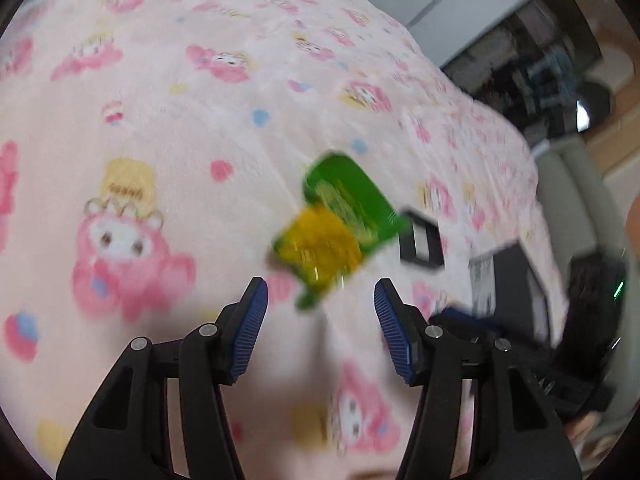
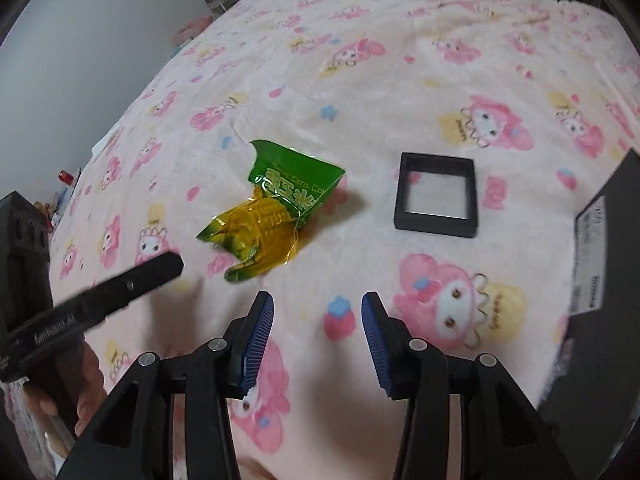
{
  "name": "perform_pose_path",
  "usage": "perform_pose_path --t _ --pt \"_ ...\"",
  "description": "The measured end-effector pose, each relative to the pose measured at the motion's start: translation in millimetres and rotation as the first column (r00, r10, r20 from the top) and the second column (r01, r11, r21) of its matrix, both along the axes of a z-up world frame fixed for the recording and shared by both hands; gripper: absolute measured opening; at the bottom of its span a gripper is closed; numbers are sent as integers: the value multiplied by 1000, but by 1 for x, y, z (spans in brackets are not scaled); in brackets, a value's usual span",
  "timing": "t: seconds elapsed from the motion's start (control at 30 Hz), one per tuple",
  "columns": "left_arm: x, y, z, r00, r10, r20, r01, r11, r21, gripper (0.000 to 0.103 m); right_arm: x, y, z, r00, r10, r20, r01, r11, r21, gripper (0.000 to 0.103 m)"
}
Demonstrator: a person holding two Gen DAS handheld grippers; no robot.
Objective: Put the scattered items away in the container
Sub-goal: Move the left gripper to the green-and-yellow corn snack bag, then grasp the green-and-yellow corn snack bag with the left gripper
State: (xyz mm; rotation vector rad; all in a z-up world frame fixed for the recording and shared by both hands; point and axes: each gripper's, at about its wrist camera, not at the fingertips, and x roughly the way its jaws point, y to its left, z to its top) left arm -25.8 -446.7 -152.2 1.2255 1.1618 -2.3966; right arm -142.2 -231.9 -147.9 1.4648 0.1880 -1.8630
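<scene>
Both hand-held grippers, left (image 1: 321, 312) and right (image 2: 318, 326), hang spread and empty over the bed (image 2: 400, 60). The corn packet (image 2: 272, 208) lies mid-bed with bare blanket around it. Only the right view sharply shows the black frame (image 2: 436, 196) beside it and the black box (image 2: 604, 280) at the bed's right edge.

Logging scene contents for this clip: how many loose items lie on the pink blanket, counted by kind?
Corn snack packet: 1
Black square frame box: 1
Large black box at the right edge, only partly in view: 1
Total: 3
Both grippers, left gripper and right gripper, are open and empty.
</scene>
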Motion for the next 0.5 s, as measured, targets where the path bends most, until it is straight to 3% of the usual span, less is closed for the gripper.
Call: perform_pose_path --t 0.07,0.13,0.37,0.43,0.5 --pt "-10 -17 -10 999 48 -5 -48 997 63 57 -9 -9 -14 998 -13 63 14 1000 -7 42" --pt "-25 -26 -20 999 35 -10 -33 993 115 58 -14 -17 -26 995 -9 98 11 1000 -18 43" --pt "-57 -27 -63 998 -3 64 -9 983 183 69 -23 -53 -65 990 30 141 -26 999 -28 61" --pt "-59 -26 -66 997 0 75 -14 982 187 66 -26 -58 -75 986 34 164 -27 998 -49 62" --pt "-60 -20 -63 997 -32 67 18 979 202 56 -25 -57 -72 985 32 170 -13 994 -113 60"
